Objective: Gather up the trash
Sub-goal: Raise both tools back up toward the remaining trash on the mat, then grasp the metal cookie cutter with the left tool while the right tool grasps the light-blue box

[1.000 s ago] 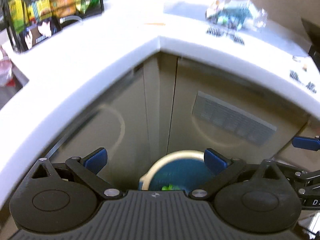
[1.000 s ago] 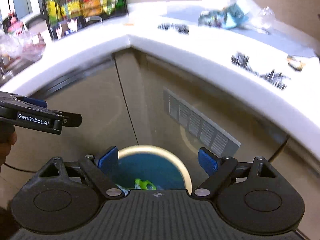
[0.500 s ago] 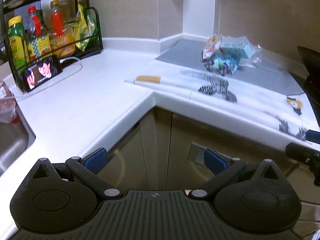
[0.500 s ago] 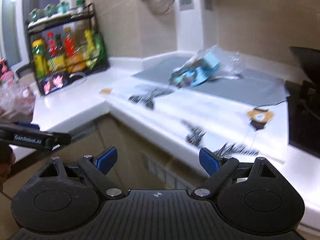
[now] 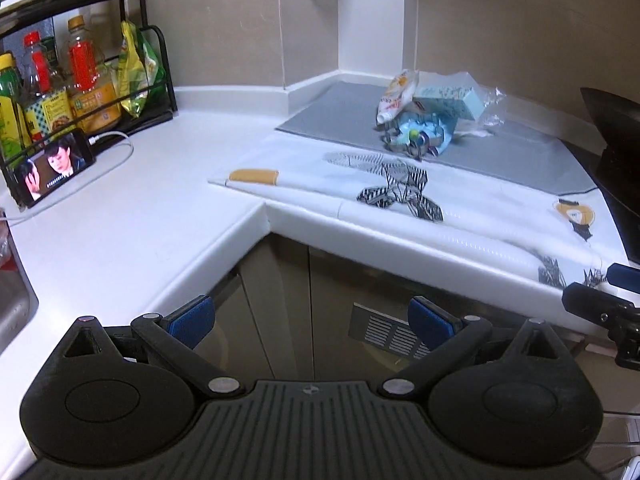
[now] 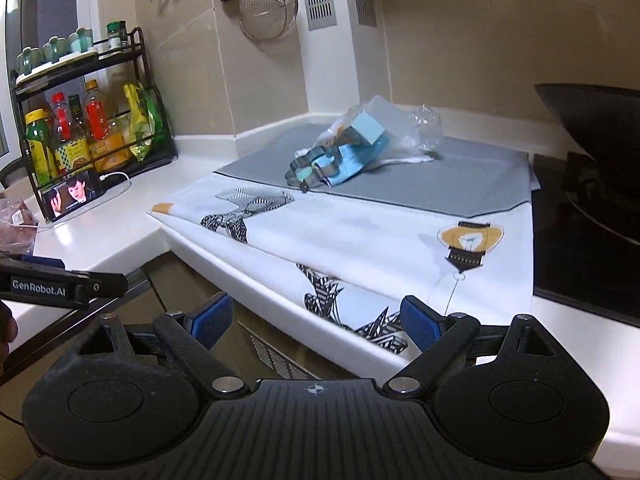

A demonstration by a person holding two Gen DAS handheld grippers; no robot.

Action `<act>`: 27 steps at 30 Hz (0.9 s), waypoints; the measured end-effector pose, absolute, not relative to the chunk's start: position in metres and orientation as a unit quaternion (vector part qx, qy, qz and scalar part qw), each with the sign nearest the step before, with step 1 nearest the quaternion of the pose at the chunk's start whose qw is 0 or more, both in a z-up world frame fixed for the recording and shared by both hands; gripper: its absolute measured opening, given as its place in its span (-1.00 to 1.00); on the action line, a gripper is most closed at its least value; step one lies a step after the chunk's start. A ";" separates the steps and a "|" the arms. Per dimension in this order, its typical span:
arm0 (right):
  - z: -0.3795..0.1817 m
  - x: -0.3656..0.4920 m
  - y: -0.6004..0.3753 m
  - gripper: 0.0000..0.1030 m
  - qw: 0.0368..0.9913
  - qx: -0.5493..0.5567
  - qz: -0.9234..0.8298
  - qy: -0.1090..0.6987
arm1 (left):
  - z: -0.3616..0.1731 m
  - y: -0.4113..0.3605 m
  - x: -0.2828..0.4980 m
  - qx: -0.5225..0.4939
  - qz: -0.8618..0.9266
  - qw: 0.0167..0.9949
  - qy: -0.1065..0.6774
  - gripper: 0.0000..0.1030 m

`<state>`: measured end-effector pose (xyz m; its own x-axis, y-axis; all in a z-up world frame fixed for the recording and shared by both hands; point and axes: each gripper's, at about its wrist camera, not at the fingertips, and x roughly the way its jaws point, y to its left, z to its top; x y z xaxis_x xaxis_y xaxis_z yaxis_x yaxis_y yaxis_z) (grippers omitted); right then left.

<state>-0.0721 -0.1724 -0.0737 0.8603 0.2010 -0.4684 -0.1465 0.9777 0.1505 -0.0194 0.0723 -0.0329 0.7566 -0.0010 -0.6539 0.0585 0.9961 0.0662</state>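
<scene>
A heap of trash lies on the grey mat at the back of the counter: blue wrappers, a pale blue box, an orange-white pouch and clear plastic. From the right wrist the same trash heap sits mid-counter on the grey mat. My left gripper is open and empty, in front of the counter's corner, well short of the heap. My right gripper is open and empty too, above the counter's front edge. The left gripper's side shows at the left of the right wrist view.
A white printed cloth covers the counter before the mat. A black rack of bottles and a phone playing video stand at left. A dark stove and wok fill the right. Cabinet doors are below.
Both grippers rose from over the blue-lined bin on the floor to counter height, and the bin left view. The counter and trash heap now fill both views. Jaws stayed wide.
</scene>
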 end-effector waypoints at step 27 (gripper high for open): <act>-0.068 -0.087 -0.182 0.79 0.965 0.061 0.081 0.244 | -0.036 0.071 -0.019 0.033 -0.026 0.932 0.361 0.99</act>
